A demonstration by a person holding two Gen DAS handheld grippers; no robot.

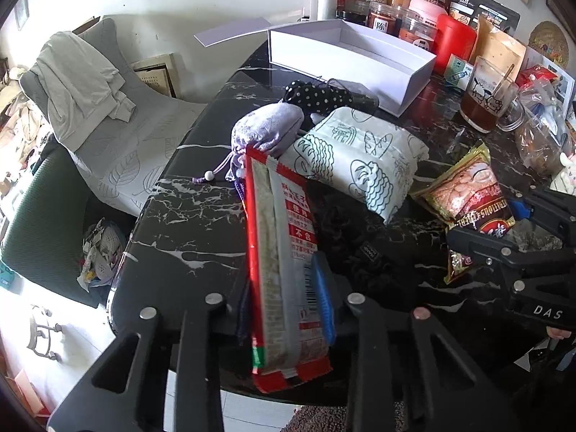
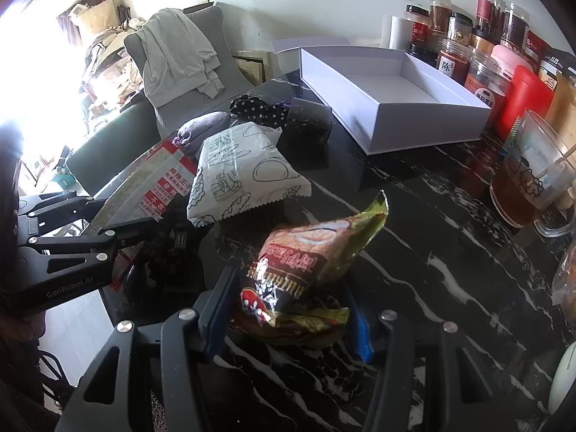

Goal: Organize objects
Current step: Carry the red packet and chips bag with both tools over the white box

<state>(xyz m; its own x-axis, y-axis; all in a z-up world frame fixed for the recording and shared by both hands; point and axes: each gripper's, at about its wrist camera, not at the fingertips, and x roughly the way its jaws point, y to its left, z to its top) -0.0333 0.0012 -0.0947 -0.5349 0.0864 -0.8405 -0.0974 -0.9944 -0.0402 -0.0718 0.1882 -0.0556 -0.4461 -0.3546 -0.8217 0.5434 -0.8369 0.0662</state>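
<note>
You have 2 packets in hand at once. Your left gripper (image 1: 284, 298) is clamped on the red packet (image 1: 280, 244), which stands on edge between the pads with its far end reaching toward the lilac pouch (image 1: 268, 135). Your right gripper (image 2: 291, 309) is closed around the gold packet (image 2: 309, 262) low on the black marble table (image 2: 432, 270) – the pads press its crumpled lower end and the top sticks up free.

The likely home for both is the white box (image 2: 396, 86), open and empty at the far side, well apart from both grippers. Between you and it lie the white printed pack (image 2: 244, 169) and the polka-dot pouch (image 2: 259, 108), so lift before you travel – carry each packet over them, not through them.

Judging by the long overhang, the red packet may swing or slip; keep it upright and move steadily. On the right, watch the glass mug (image 2: 529, 180) of brown drink near the box, and swing wide of it. Take 1 packet in at a time so the grippers don't cross over the box
</note>
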